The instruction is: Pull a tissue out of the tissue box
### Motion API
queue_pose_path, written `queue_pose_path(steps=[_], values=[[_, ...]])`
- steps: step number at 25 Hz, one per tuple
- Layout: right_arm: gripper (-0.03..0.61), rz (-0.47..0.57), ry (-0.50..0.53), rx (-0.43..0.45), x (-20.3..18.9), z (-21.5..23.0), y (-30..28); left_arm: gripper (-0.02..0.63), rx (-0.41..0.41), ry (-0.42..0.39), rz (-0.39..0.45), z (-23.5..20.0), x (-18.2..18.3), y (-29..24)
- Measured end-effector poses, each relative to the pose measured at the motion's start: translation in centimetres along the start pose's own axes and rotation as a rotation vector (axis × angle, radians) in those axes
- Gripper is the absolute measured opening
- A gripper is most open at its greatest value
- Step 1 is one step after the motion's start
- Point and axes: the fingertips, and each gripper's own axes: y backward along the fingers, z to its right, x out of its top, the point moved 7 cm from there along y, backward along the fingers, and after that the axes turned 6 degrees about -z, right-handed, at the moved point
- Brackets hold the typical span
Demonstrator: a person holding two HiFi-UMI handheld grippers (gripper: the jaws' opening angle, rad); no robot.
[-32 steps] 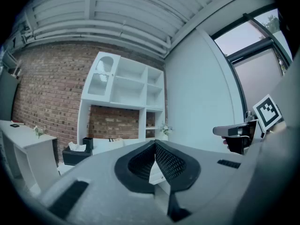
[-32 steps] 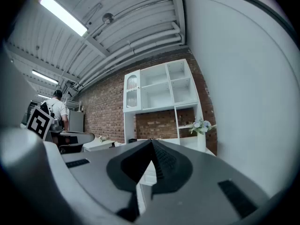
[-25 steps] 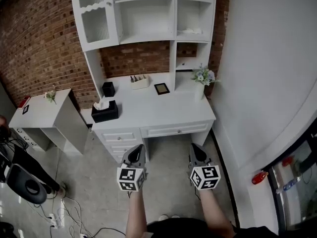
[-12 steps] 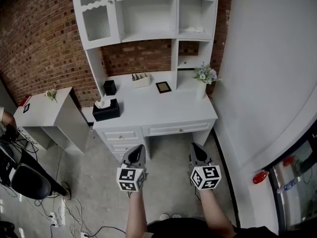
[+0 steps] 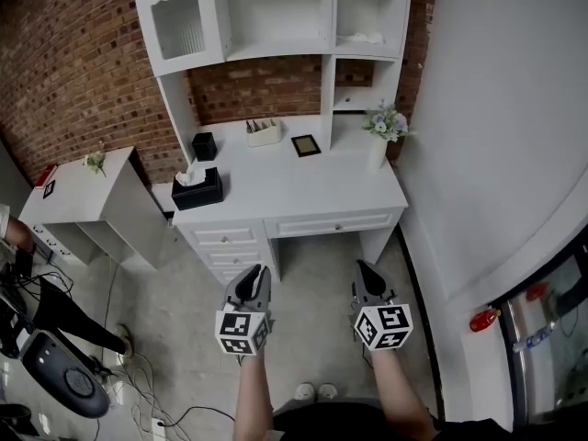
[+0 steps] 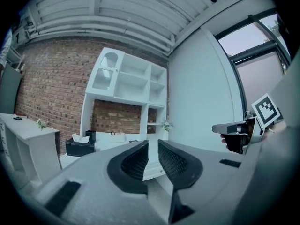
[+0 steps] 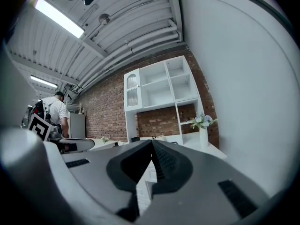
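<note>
The left grey plastic tool and the right grey plastic tool taper to blunt tips and carry black ribbed pads inside. Each has a white cube with black square markers at its near end. Behind them are bare forearms, a dark top and white shoes.

Shelf unit top cut off

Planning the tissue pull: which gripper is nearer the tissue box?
Left. The left gripper is short of the desk, slightly right of the tissue box; the right gripper is much farther right.
</note>
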Motion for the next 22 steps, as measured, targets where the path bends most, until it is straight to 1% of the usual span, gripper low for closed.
queue_pose_path(steps=[2,3,4,7,14,18,22], values=[[-0.002,-0.002,-0.008,0.0,-0.2,-0.1,0.2,0.102,0.01,0.015,0.0,-0.2,-0.4,0.3],[-0.002,-0.003,-0.012,-0.001,-0.3,-0.1,0.3,0.133,0.017,0.02,-0.001,-0.2,-0.5,0.5],[-0.002,-0.004,-0.016,-0.001,-0.3,-0.1,0.3,0.154,0.024,0.024,0.0,-0.3,-0.6,0.7],[-0.002,-0.005,-0.024,-0.002,-0.4,-0.4,0.5,0.183,0.037,0.034,0.003,-0.6,-0.7,1.4],[-0.002,0.004,-0.018,0.002,0.1,-1.6,-0.1,0.196,0.045,0.035,0.017,-2.1,-0.5,2.4],[-0.002,0.031,-0.015,0.005,0.6,-2.8,-0.2,0.198,0.055,0.036,0.047,-3.5,0.3,3.1],[-0.002,0.057,-0.009,0.001,0.8,-3.3,0.0,0.198,0.066,0.026,0.059,-4.6,0.6,3.6]])
